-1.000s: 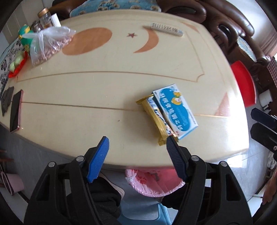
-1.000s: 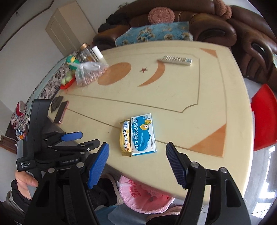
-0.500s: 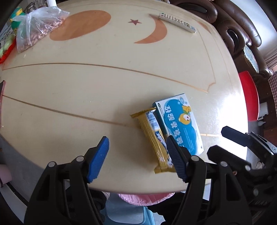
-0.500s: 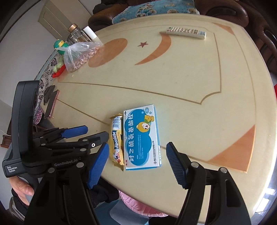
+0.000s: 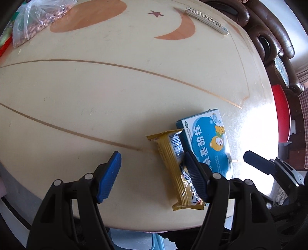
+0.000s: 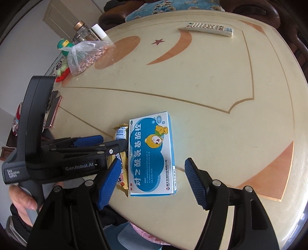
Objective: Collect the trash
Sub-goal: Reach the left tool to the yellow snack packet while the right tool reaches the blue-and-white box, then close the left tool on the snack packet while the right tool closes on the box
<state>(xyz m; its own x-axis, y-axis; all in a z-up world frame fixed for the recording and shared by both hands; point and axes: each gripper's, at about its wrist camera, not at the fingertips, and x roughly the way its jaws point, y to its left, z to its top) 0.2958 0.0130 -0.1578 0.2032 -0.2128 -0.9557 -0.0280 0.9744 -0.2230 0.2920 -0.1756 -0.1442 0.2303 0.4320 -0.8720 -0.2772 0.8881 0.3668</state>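
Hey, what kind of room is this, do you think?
Probably a home living room: brown leather sofas around a cream table with a TV remote and a bag of peanuts.

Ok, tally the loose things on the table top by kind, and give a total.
Snack wrapper: 1
Medicine box: 1
Remote control: 1
Bag of nuts: 1
Glass jar: 1
Phone: 1
Total: 6, not counting the blurred clutter at the far left edge.

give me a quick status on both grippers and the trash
Left gripper open, over yellow wrapper. Right gripper open, over blue box. Both items flat on table, side by side, nothing held. Nothing in the way.
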